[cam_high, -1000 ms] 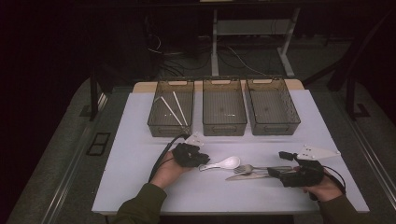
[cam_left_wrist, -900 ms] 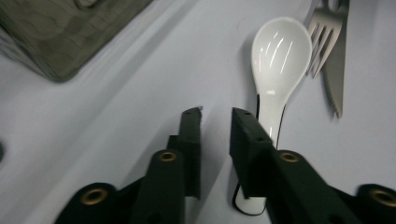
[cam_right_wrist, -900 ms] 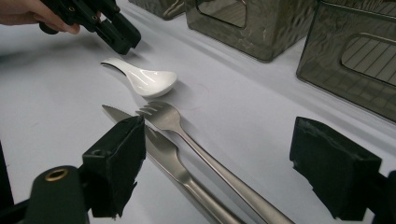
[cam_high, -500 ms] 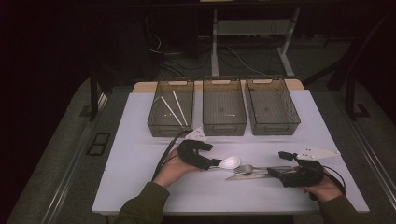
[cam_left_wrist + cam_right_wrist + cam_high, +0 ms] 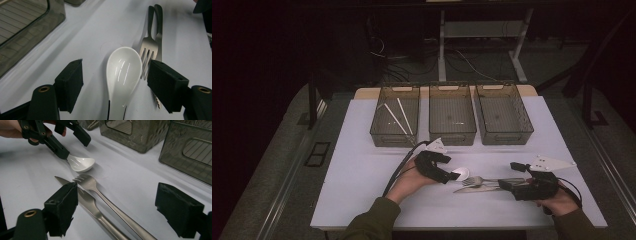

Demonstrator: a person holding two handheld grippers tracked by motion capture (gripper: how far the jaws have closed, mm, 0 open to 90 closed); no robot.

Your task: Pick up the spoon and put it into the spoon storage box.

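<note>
A white ceramic spoon (image 5: pixel 460 174) lies on the white table, its bowl (image 5: pixel 123 72) between the jaws of my left gripper (image 5: pixel 451 169). Those jaws have just opened wide and eased in slightly; neither pad touches the spoon. Right of the spoon lie a steel fork (image 5: pixel 484 180) and a knife (image 5: pixel 477 188), side by side. In the right gripper view the fork (image 5: pixel 100 192) and knife (image 5: pixel 87 202) run between the spread jaws of my right gripper (image 5: pixel 117 212), which is open. That view also has the spoon (image 5: pixel 81 163) under the left gripper (image 5: pixel 76 147).
Three smoky plastic bins stand in a row at the back: the left bin (image 5: pixel 379 132) holds white sticks (image 5: pixel 398 117), then the middle bin (image 5: pixel 452 136) and the right bin (image 5: pixel 504 136). The table's front edge (image 5: pixel 452 226) is close to both hands.
The left hand has slid right along the spoon, and its jaws have gone from nearly shut to wide apart. The right hand has not moved.
</note>
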